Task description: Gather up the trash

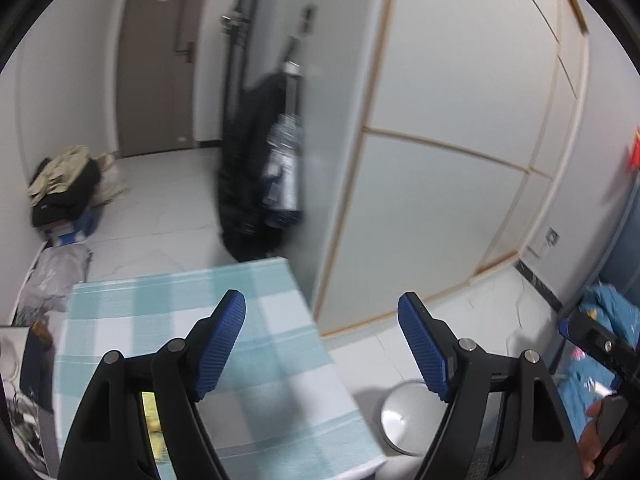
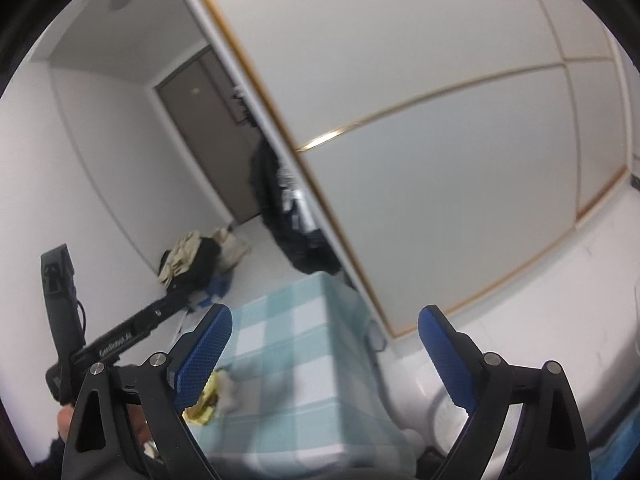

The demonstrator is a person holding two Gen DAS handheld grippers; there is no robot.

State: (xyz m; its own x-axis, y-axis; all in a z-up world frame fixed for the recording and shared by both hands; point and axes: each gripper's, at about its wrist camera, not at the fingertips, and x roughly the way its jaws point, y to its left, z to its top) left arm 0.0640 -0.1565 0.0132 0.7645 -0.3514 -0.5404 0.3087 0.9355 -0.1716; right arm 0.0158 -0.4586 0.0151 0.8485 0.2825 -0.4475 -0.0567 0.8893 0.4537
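Note:
A table with a pale blue checked cloth [image 1: 280, 360] lies below both grippers. On it, in the right wrist view, a yellowish peel scrap [image 2: 206, 404] lies against a crumpled white tissue [image 2: 234, 394], just beside my right gripper's left finger. A yellow sliver of scrap [image 1: 151, 420] shows through the left gripper's frame. A round bin with a silvery lid [image 1: 406, 416] stands on the floor at the table's right. My left gripper [image 1: 320, 308] is open and holds nothing. My right gripper [image 2: 326, 316] is open and empty too, above the table's edge.
White sliding panels with wooden trim [image 1: 460, 160] run along the right. A dark coat [image 1: 256, 160] hangs at their end, before a brown door [image 1: 160, 60]. Clothes and bags [image 1: 64, 188] are piled by the left wall. Blue fabric [image 1: 608, 320] lies at the far right.

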